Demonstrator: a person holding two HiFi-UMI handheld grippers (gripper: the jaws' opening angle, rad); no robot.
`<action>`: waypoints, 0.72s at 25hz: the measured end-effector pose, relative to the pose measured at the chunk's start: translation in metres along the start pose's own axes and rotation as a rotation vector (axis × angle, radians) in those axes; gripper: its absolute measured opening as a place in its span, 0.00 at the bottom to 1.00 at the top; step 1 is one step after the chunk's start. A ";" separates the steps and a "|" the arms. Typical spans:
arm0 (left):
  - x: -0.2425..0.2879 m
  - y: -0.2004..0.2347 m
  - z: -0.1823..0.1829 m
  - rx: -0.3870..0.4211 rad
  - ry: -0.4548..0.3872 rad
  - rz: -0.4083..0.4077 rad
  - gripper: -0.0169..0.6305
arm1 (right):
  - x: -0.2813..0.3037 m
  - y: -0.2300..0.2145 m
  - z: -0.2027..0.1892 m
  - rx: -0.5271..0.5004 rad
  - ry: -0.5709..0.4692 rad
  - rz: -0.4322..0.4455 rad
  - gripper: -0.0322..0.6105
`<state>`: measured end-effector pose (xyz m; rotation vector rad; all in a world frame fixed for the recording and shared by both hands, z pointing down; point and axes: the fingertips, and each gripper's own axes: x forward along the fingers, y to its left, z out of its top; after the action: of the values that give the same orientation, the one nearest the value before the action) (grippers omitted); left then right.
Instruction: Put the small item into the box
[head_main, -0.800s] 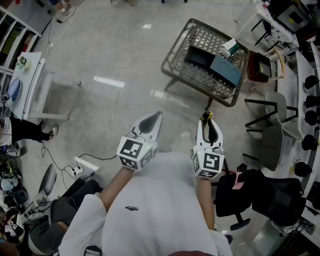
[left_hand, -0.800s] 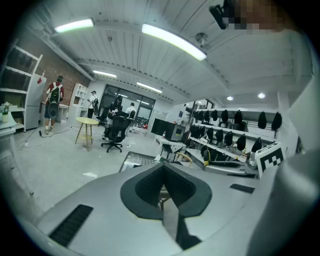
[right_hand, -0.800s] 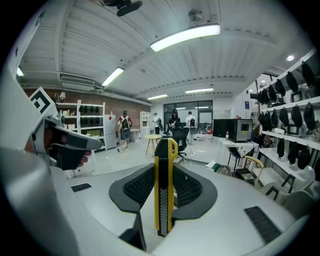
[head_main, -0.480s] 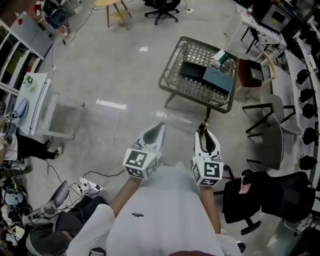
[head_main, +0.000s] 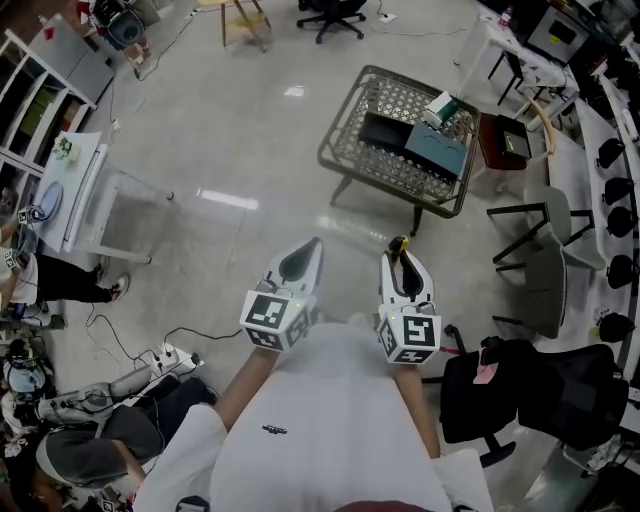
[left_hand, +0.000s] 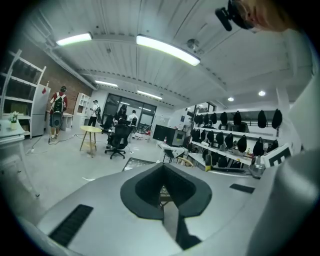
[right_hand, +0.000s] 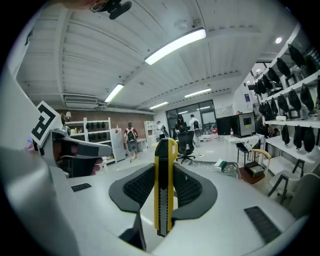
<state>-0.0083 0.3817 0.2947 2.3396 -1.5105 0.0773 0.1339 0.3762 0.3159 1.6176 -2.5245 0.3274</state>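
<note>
- Head view, wicker table (head_main: 341, 128): stood at 1 o'clock, well apart from both grippers.
- Black box (head_main: 383, 130) and teal box (head_main: 438, 155): lay side by side on the table. Which one was meant to receive the item could not be told.
- Left gripper (head_main: 311, 246): held at 11 o'clock of the person's chest, jaws together with nothing between them.
- Right gripper (head_main: 400, 250): held at 1 o'clock, pads clamped on the item.
- Yellow utility knife (right_hand: 164, 186): stood upright between the right jaws, its end poking past the tips.
- Progress, judged: pickup done. Carrying to the table and release into a box were not yet done.
</note>
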 end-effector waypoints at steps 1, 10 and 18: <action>0.001 -0.003 0.000 0.001 0.001 0.004 0.03 | -0.002 -0.003 0.002 -0.004 -0.004 0.002 0.21; 0.016 -0.033 -0.017 0.010 0.018 0.038 0.03 | -0.017 -0.043 0.003 -0.017 -0.023 0.025 0.21; 0.047 -0.041 -0.011 0.013 0.011 0.037 0.03 | 0.001 -0.071 0.001 0.010 -0.021 0.020 0.21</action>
<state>0.0496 0.3594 0.3058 2.3181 -1.5524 0.1097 0.1982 0.3465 0.3230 1.6083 -2.5600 0.3280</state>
